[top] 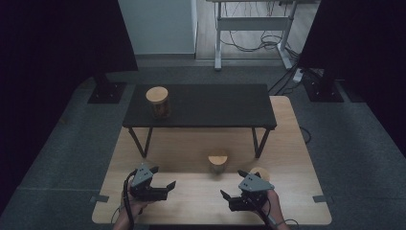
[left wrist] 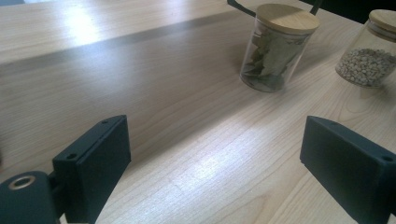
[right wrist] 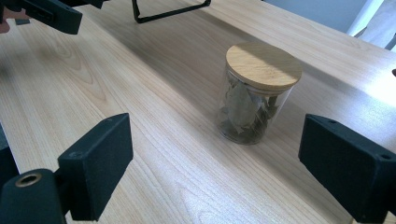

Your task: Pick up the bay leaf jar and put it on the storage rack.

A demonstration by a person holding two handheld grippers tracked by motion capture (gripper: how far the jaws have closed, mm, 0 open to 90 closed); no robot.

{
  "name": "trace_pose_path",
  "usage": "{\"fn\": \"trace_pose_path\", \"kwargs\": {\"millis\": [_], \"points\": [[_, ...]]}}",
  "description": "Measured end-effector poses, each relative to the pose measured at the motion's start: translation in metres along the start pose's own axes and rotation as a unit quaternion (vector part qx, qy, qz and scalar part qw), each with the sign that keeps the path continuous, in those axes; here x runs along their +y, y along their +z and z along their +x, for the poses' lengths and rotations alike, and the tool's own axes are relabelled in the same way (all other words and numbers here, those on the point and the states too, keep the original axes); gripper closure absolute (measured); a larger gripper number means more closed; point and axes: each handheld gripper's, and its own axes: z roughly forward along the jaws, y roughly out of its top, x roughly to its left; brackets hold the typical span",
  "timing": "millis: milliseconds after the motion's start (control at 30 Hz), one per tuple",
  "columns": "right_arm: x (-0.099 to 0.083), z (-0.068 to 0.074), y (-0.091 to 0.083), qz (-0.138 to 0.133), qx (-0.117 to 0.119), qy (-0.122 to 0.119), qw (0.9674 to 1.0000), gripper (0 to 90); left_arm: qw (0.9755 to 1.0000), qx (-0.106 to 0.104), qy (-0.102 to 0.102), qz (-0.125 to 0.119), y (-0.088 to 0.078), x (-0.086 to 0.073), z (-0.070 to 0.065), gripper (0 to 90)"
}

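Wooden table carries a bay-leaf jar; both hand-held grippers, left and right, hover released.

Left hand-held gripper: matte black body, grey three-cornered plate on top, black cable trailing down past the hand. Right hand-held gripper: same build, grey plate, cable at the wrist. In both gripper views the jaws are flat black rectangular blocks, a small screw hole near each corner; a brass-ringed bore sits on the black housing beside the left-hand jaw.
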Motion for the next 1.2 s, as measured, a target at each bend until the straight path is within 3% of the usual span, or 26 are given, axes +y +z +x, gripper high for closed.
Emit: {"fn": "trace_pose_path", "kwargs": {"millis": [300,867,1200], "points": [[-0.001,-0.002,0.001,0.001,0.0,0.01,0.9999,9.4,1.0,0.003,-0.005,0.002,0.0,-0.005,0.005,8.0],[0.001,-0.005,0.01,0.009,-0.004,0.018,0.9998,9.4,0.9996,-0.004,0.022,0.016,0.005,-0.008,-0.002,7.6],[0.014,-0.008,0.018,0.005,-0.005,0.02,0.9998,9.5,0.9997,-0.001,0.018,0.016,0.004,-0.009,-0.001,7.6]]}}
